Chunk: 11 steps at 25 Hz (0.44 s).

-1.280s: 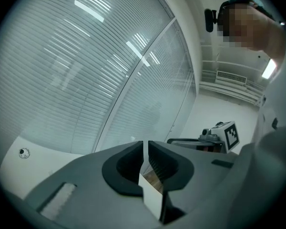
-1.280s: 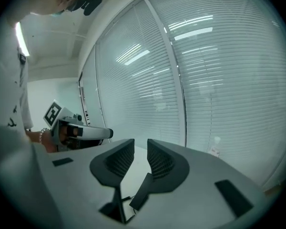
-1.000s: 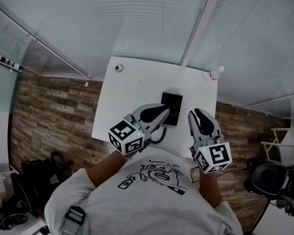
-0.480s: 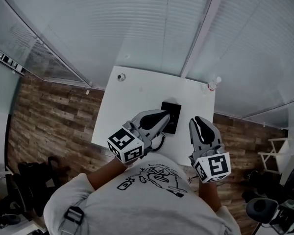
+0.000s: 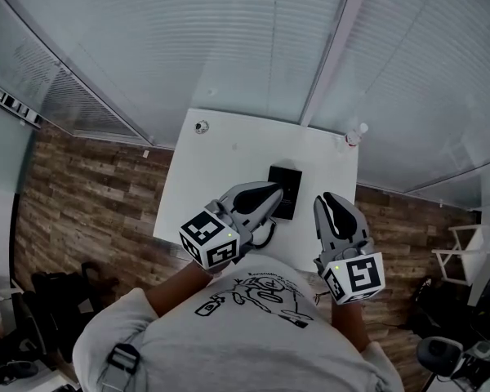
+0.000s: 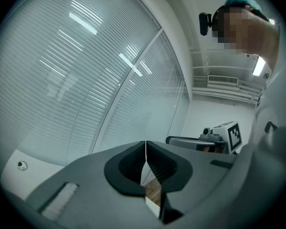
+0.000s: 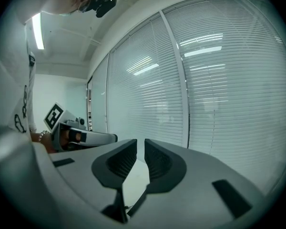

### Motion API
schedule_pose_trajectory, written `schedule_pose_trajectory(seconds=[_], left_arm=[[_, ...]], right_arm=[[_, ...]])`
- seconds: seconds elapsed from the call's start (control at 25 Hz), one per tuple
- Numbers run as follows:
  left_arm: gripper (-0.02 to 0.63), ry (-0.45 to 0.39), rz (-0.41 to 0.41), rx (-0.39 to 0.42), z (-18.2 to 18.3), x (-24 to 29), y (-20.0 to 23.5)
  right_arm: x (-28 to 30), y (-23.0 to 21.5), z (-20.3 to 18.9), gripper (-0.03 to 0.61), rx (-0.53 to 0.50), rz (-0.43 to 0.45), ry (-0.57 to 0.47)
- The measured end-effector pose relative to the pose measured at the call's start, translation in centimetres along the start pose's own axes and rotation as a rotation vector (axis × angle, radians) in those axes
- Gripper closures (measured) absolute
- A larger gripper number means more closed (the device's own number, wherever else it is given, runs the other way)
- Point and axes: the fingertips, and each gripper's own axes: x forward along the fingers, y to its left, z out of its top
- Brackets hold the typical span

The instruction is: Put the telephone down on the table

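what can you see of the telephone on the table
The telephone is a black, flat, roughly rectangular set lying on the white table, toward its near edge. A dark cord seems to loop from it by that edge. The left gripper overlaps its left side in the head view; whether they touch cannot be told.
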Motion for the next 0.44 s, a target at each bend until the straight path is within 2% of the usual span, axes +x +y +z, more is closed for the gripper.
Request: schedule_pose_trajectory(seconds=[0.44], left_arm=[[0.604,-0.007,0.001,-0.001,0.0,-0.4,-0.9]], right_arm=[[-1.2,0.3,-0.2,0.532,0.004,-0.006,0.002]])
